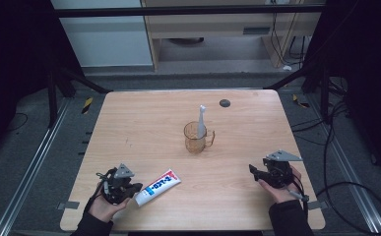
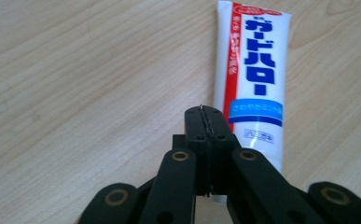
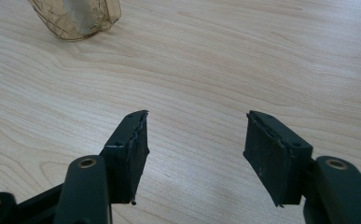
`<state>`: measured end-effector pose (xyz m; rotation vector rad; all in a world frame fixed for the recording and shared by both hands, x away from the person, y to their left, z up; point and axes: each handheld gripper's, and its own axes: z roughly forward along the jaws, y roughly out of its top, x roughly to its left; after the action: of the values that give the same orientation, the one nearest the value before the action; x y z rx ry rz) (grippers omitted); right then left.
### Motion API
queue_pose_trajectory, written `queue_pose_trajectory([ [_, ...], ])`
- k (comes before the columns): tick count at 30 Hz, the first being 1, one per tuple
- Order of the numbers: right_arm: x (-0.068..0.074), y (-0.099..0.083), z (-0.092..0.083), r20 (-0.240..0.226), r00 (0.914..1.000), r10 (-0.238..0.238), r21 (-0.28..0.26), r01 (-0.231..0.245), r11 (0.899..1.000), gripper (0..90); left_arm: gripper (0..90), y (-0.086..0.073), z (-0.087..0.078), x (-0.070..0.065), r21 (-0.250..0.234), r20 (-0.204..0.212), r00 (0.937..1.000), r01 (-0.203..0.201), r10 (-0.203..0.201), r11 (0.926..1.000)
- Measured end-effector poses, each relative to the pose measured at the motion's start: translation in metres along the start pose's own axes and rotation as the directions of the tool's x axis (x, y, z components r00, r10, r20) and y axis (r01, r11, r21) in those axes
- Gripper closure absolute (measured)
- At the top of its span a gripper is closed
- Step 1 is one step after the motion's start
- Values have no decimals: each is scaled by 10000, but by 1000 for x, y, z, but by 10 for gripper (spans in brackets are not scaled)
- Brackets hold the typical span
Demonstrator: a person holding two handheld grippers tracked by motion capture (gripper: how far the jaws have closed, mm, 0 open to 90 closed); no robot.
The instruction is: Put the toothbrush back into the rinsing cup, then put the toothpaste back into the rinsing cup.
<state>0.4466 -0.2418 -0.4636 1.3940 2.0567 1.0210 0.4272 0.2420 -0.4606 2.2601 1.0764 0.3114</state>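
table [image 1: 143, 123]: bears everything named here
cup [image 1: 196, 137]: near the table's middle, upright
toothbrush [image 1: 201, 120]: in the cup, standing nearly upright, head above the rim
tube [image 1: 157, 187]: flat on the table, toward the near edge, left of and nearer than the cup, well apart from it
left gripper [image 1: 131, 189]: near-left corner, just left of the tube's near end
right gripper [image 1: 253, 170]: near-right, right of and nearer than the cup
disc [image 1: 224, 103]: by the far edge, behind the cup
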Motion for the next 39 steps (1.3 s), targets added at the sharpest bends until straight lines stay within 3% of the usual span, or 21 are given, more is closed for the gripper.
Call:
queue_pose_trajectory([
  [5,-2,1,-2,70,10000,62,-75,-62,10000,393,878,8,-3,9,-464,-205,9992,329,-338,9984],
  [19,-8,7,-8,348,9990,287,-355,-275,9990,377,831,29,-4,8,-1095,-250,9991,305,-334,9935],
  [30,-9,8,-8,366,9989,306,-346,-293,9990,373,742,39,-7,-3,-1252,-194,9995,-266,243,9918],
  [39,-10,9,-8,411,9989,220,-411,-203,9989,369,631,46,0,-13,-859,9,9953,-960,965,9917],
])
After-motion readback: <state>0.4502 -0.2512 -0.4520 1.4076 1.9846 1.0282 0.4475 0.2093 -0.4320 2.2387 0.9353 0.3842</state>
